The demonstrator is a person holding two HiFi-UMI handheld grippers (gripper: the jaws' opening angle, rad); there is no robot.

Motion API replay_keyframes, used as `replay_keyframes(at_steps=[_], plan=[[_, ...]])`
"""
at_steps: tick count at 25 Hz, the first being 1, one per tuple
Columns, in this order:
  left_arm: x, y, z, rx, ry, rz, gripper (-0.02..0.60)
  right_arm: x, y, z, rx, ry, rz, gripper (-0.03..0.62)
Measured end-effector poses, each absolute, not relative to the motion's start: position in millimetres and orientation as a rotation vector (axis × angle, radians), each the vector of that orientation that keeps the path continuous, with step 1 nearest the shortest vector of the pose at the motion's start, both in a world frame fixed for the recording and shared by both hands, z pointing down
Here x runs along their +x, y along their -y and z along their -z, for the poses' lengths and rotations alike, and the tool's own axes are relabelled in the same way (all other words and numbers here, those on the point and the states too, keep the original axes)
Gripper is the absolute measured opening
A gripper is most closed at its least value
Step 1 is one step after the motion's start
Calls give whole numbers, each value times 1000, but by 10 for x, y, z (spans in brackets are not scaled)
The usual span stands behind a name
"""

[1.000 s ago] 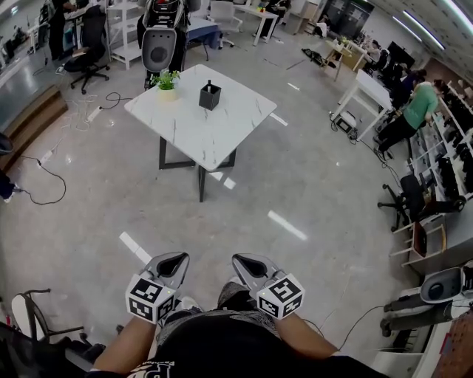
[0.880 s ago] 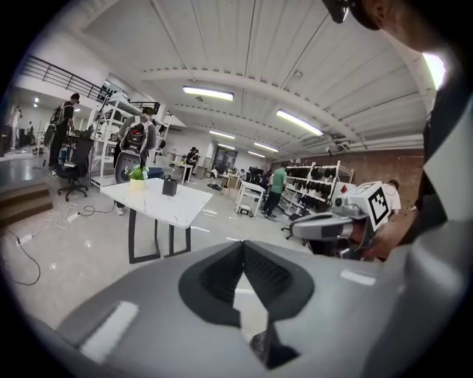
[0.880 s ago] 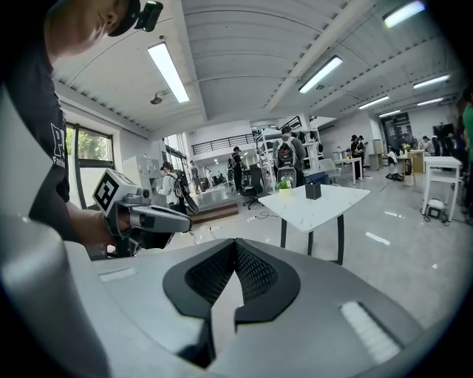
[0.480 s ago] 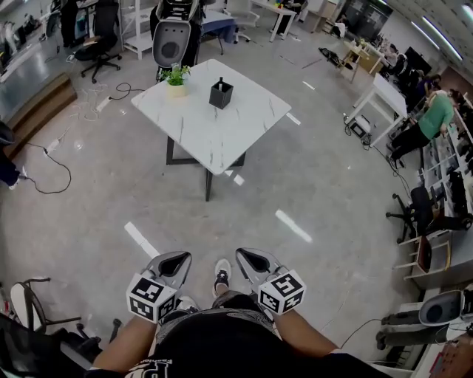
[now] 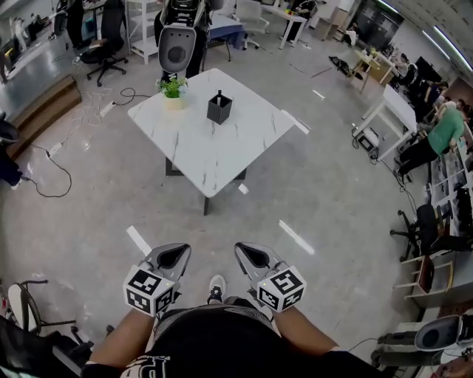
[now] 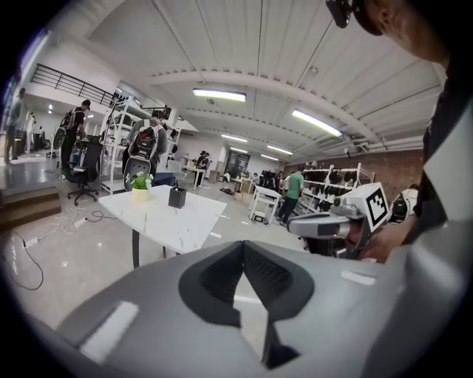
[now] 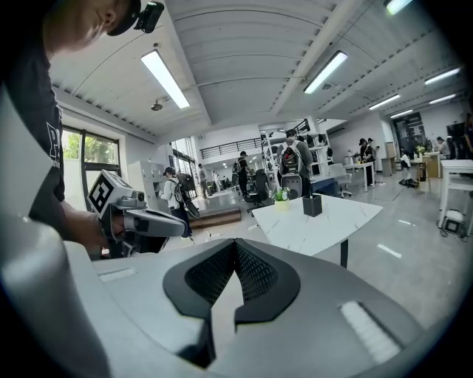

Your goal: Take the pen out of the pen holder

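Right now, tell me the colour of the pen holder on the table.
The pen holder is black; the head view shows it best.

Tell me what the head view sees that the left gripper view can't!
Only the head view shows the person's shoe on the floor, looking straight down at it.

Only the left gripper view shows the head camera itself, up above, and the ceiling right overhead.

Both show the white table with the black pen holder and the potted plant on it, plus the right gripper.
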State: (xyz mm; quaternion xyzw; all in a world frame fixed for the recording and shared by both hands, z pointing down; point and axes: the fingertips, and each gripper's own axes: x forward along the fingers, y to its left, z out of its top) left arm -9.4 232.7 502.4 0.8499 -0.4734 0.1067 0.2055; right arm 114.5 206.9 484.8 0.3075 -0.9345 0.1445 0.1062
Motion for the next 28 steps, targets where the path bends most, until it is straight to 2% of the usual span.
replay_keyframes(at_steps=[12,28], plan=[[168,-1728,-4989,2330,1395,-310,57,1328,-1420,-4847,801,2790,-421,0],[454,-1339,-4949,2327,1392,-364,57,1569,-1095,-4845,780,2819,-468,0]])
